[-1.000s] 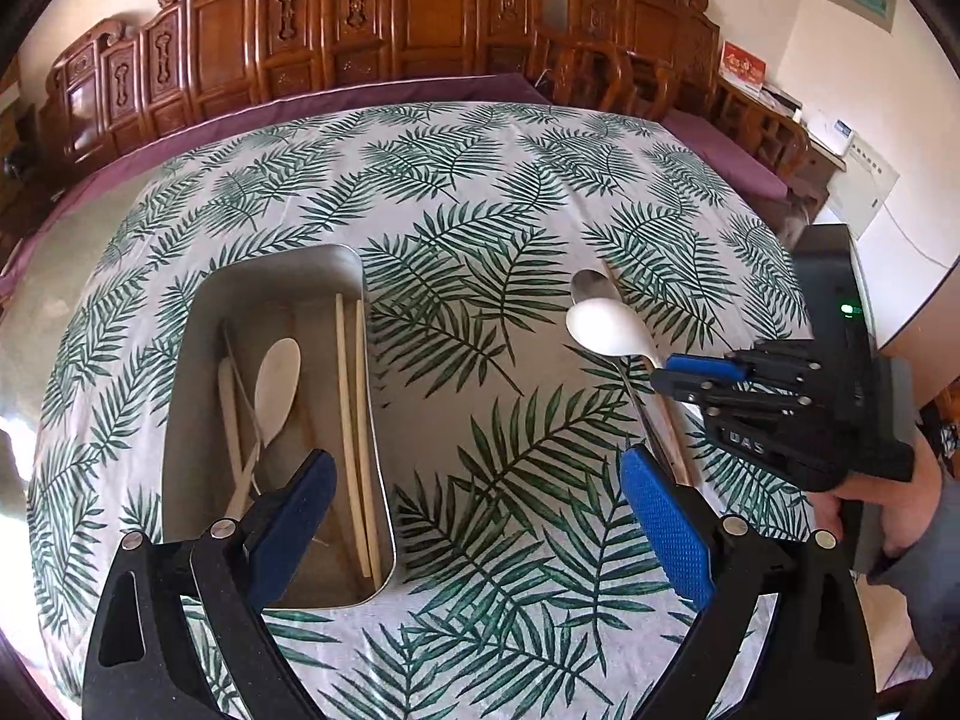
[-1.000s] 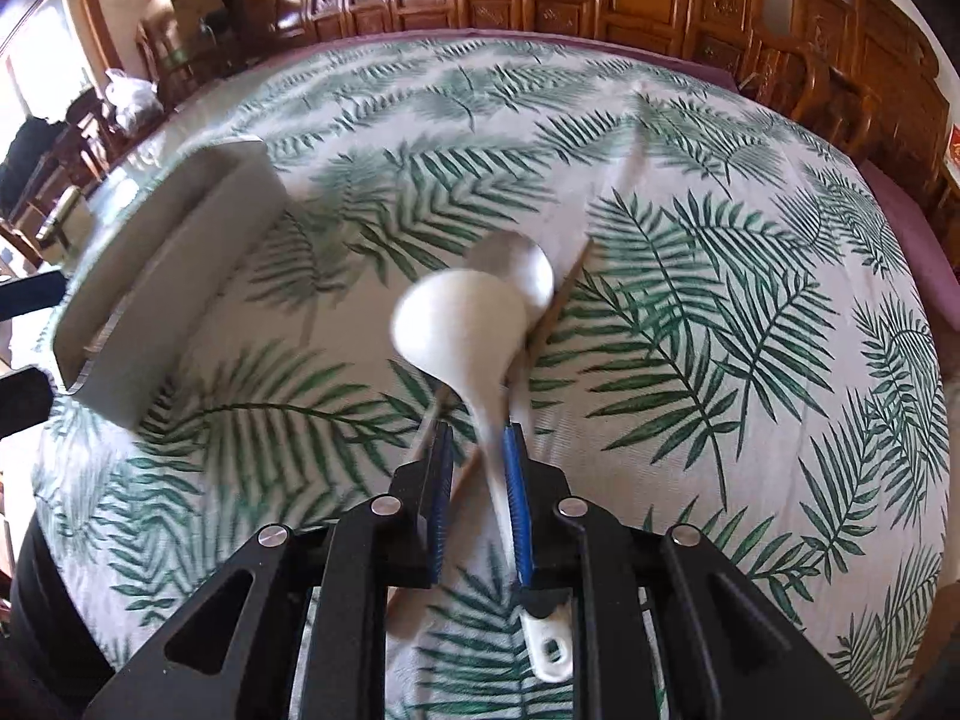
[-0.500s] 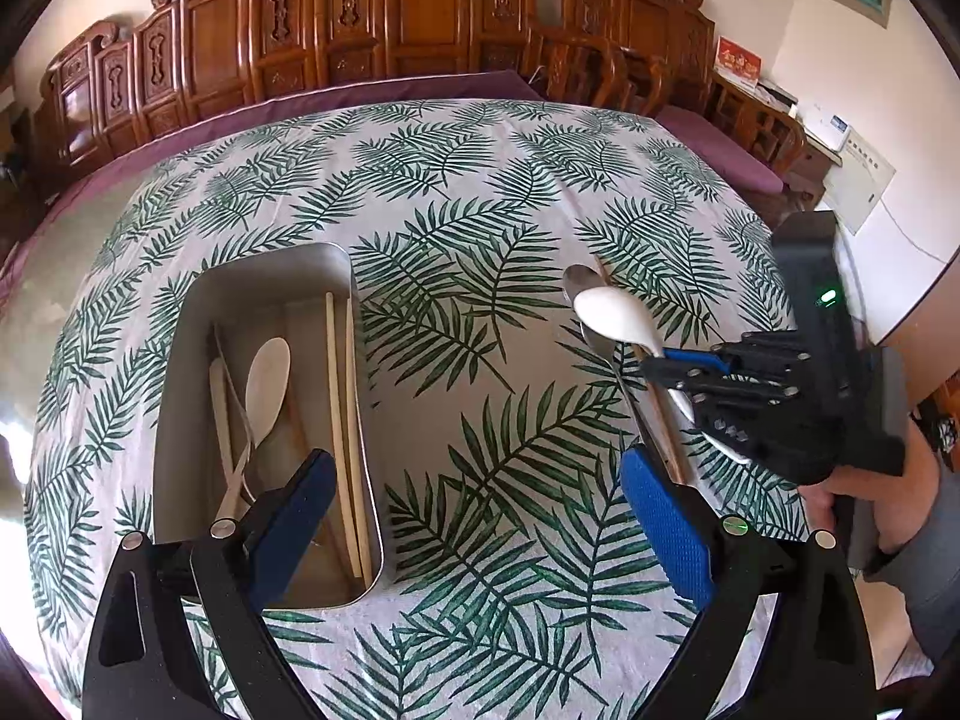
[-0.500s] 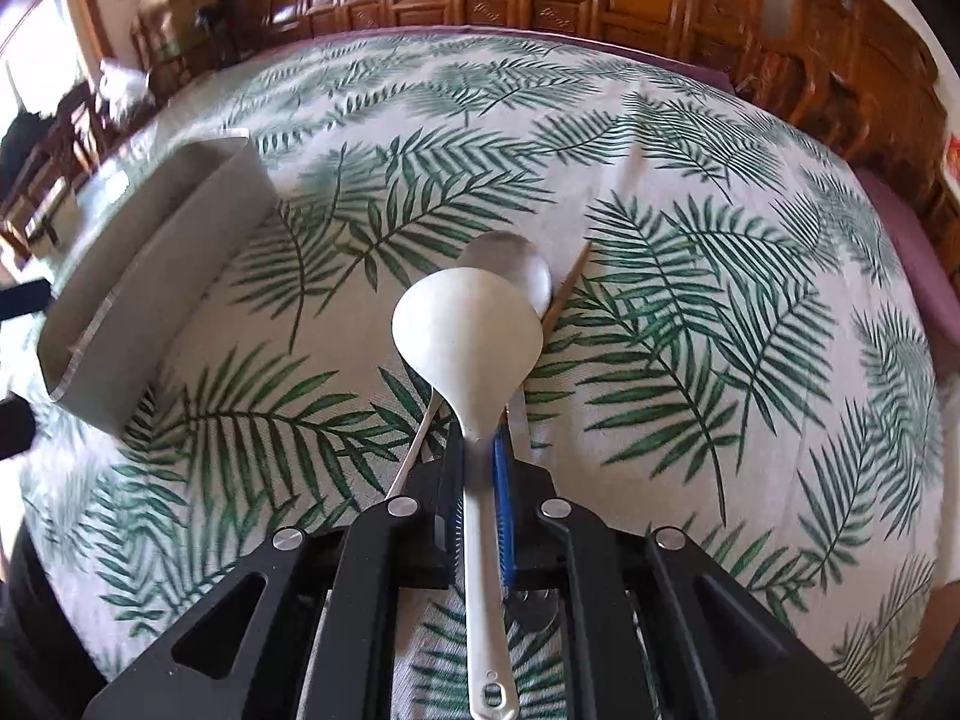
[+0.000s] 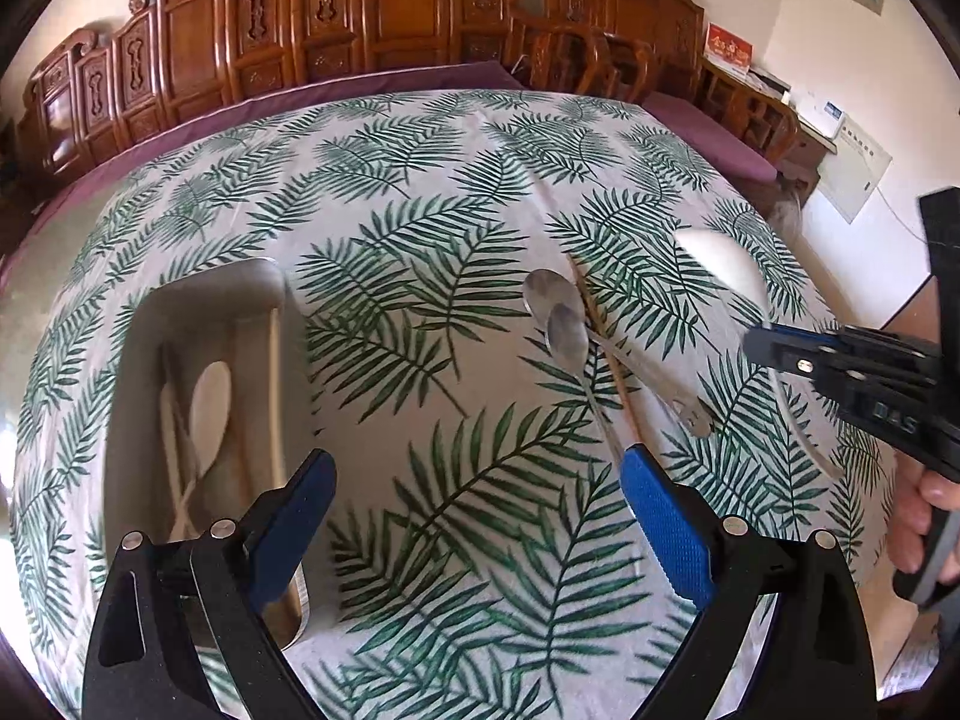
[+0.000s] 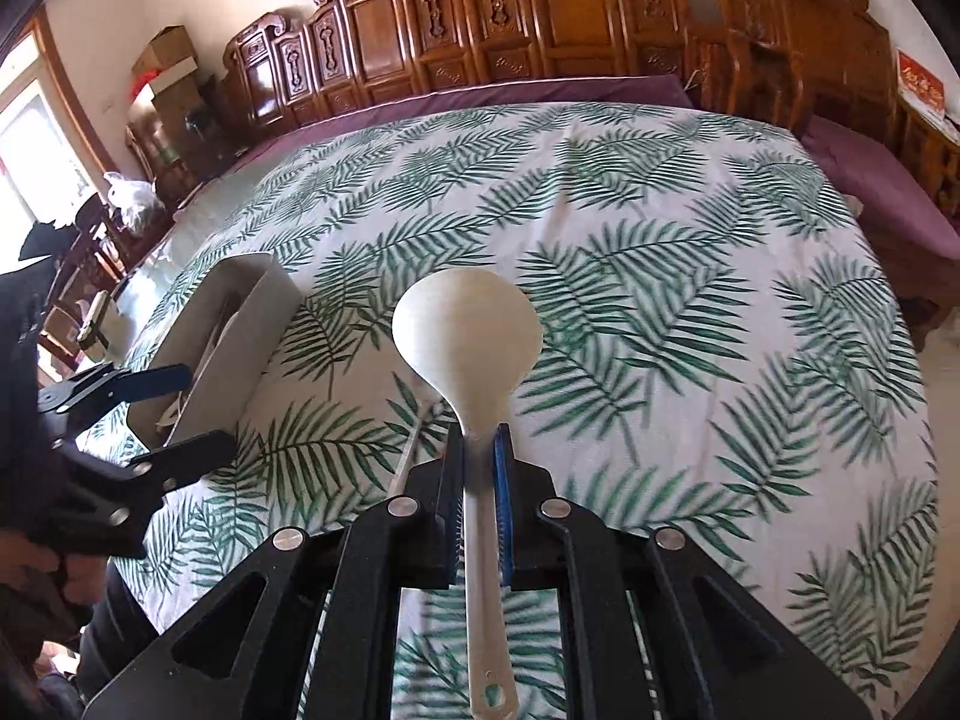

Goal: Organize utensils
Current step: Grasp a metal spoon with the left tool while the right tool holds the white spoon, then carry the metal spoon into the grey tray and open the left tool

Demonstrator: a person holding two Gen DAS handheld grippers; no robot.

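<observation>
My right gripper (image 6: 480,450) is shut on the handle of a white serving spoon (image 6: 468,330) and holds it in the air above the leaf-print tablecloth. In the left wrist view the right gripper (image 5: 756,348) comes in from the right, with the white spoon (image 5: 720,258) blurred above it. My left gripper (image 5: 474,462) is open and empty, low over the cloth beside the metal tray (image 5: 204,282). That tray holds a white spoon (image 5: 210,396) and wooden chopsticks (image 5: 276,390). Two metal spoons (image 5: 567,330) and a chopstick (image 5: 606,360) lie on the cloth.
The metal tray (image 6: 240,324) stands left of the held spoon, with the left gripper (image 6: 186,411) next to it. Carved wooden chairs (image 6: 570,18) line the table's far side. A person's hand (image 5: 924,516) shows at the right edge.
The right jaws closed fully on the white spoon's handle and lifted it off the cloth, away from the metal spoons. The left gripper shifted a little and stayed open.
</observation>
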